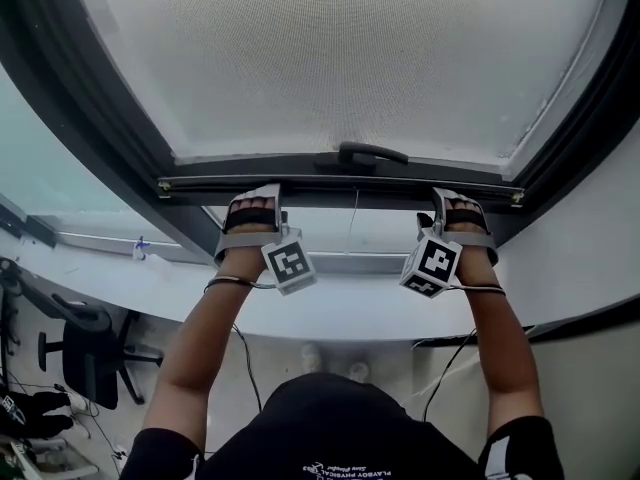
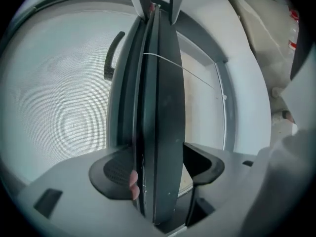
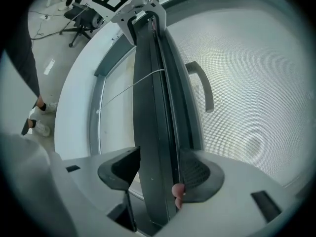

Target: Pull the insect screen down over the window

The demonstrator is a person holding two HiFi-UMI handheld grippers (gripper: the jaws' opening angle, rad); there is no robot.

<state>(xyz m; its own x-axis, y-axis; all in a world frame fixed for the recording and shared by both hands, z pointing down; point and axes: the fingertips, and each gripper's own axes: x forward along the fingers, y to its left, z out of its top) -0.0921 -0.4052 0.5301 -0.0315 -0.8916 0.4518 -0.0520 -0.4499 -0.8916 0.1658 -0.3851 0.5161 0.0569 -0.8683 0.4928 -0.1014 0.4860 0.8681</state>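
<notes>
Now both claws pinch the same thing: the long dark metal bottom bar (image 1: 340, 183) of the pale grey mesh insect screen (image 1: 340, 58). The left gripper (image 1: 255, 200) holds it near its left end and the right gripper (image 1: 455, 203) near its right end. In each gripper view the bar runs straight up between the two black jaws, which press on its two faces. The screen covers the pane above the bar, and the bar lies across the dark grey window frame (image 1: 90, 118), with a strip of bare glass below it.

One curved black handle (image 1: 372, 153) sits on the bar midway between the grippers. One thin pale pull cord (image 1: 353, 218) hangs from the bar's middle.

Below the window a broad white sill (image 1: 340, 313) curves across the head view. Beneath it is a light floor (image 1: 280, 368), on which a single black office chair (image 1: 85, 353) stands at the left. Two thin dark cables (image 1: 245, 353) trail down from the person's wrists. A pair of white shoes (image 3: 39, 125) shows in the right gripper view.

Each gripper carries one white marker cube (image 1: 289, 262), which makes two in all.
</notes>
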